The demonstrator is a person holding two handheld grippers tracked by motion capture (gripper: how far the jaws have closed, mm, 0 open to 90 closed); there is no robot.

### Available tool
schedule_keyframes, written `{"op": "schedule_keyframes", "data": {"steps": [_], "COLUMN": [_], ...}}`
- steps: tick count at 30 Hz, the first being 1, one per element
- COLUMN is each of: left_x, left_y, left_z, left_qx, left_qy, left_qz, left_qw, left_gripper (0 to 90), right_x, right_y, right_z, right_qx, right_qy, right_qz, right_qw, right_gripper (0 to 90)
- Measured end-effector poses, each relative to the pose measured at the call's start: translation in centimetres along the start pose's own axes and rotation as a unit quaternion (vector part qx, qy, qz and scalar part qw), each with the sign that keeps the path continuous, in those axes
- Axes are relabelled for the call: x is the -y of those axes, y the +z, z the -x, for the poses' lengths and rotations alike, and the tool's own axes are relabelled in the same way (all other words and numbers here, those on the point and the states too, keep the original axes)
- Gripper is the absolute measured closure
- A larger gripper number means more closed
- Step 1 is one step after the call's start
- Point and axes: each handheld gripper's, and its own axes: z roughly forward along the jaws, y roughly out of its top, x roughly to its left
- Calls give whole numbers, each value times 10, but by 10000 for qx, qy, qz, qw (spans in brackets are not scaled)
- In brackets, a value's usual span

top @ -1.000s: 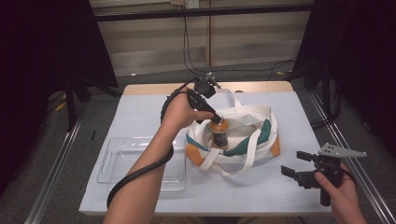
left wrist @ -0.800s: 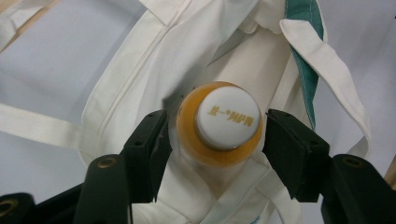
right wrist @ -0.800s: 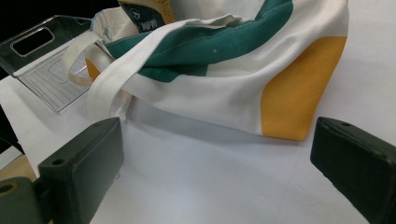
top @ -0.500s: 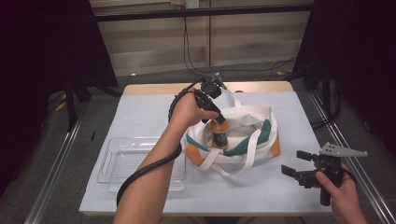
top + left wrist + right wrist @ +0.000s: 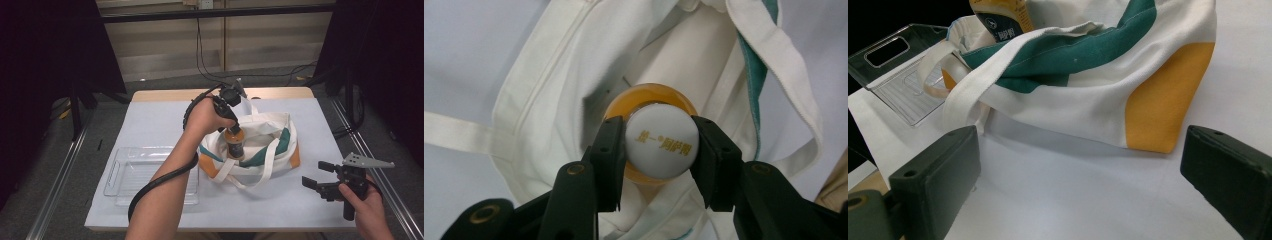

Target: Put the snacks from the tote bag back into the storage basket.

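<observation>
The left gripper [image 5: 659, 150] has just been closing and now clamps the bottle's [image 5: 234, 143] white cap, the bottle standing in the tote bag's [image 5: 280, 145] mouth. The right gripper [image 5: 320, 181] waits released near the table's front edge. Next seems a straight lift clear of the straps toward the clear tray [image 5: 125, 170].

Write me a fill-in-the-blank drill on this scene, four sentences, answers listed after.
1. The left gripper is shut on the bottle's white ____.
2. The bottle stands inside the ____.
3. The clear tray on the table holds ____.
4. The right gripper has its jaws ____, holding nothing.

Missing words: cap; bag; nothing; open
</observation>
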Motion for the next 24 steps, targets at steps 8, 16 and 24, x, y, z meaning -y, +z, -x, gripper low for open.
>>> {"op": "schedule_keyframes", "data": {"steps": [8, 16, 24], "left_x": [-7, -17, -23], "left_y": [-11, -37, -65], "left_z": [-1, 10, 15], "left_qx": [51, -115, -277], "left_qy": [-91, -40, -66], "left_qz": [-211, -357, -440], "left_qw": [9997, 9993, 9986], "left_gripper": [594, 594, 594], "right_x": [0, 0, 0], "right_y": [0, 1, 1], "right_z": [2, 1, 0], "right_qx": [-29, -46, -69], "right_qy": [29, -23, -16], "right_qz": [24, 14, -3], "right_qw": [10000, 10000, 10000], "right_gripper": [26, 26, 26]}}
